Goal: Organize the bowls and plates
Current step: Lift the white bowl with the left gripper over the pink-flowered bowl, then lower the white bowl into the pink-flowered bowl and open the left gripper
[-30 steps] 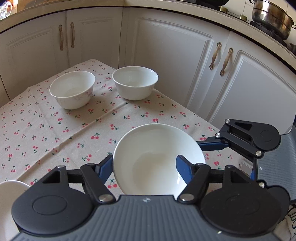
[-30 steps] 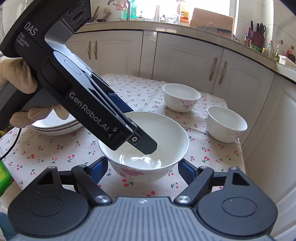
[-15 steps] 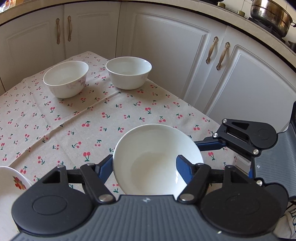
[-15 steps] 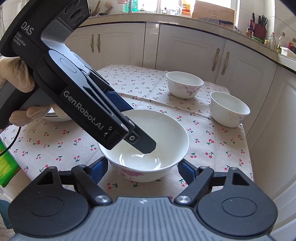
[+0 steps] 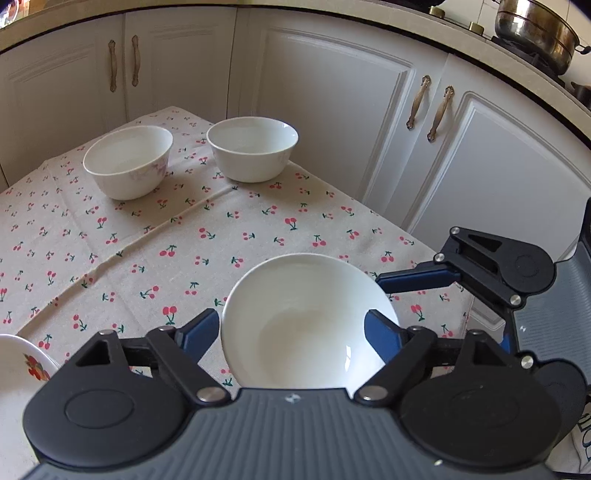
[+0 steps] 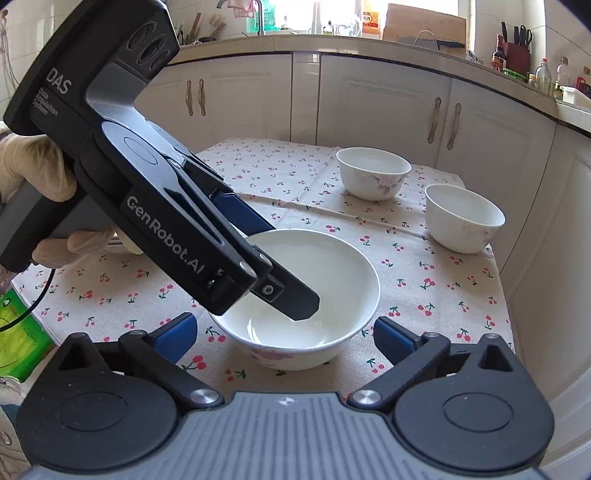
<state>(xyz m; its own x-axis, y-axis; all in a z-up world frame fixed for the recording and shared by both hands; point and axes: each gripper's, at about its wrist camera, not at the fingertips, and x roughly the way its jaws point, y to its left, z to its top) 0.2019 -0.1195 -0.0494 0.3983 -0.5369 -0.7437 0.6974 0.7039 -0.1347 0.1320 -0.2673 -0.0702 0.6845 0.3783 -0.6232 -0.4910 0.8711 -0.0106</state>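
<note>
A wide white bowl [image 5: 308, 321] with a pink flower on its side [image 6: 314, 295] stands on the cherry-print tablecloth near the table's front corner. My left gripper [image 5: 291, 332] is open, its blue fingers on either side of the bowl; in the right wrist view one finger [image 6: 295, 299] reaches down inside the bowl. My right gripper [image 6: 282, 332] is open in front of the bowl, and shows at the right of the left wrist view [image 5: 421, 277]. Two smaller bowls stand at the far side: a flowered one [image 5: 127, 160] [image 6: 373, 171] and a plain one [image 5: 253, 147] [image 6: 463, 218].
A plate with a fruit pattern [image 5: 22, 369] lies at the table's left edge. White cabinets [image 5: 332, 110] stand close behind the table. A steel pot [image 5: 535, 29] sits on the counter. A green object [image 6: 18, 332] is left of the table.
Both views have shifted a little; the two far bowls sit slightly higher and further right in the left wrist view. The wide bowl stays between the open left fingers.
</note>
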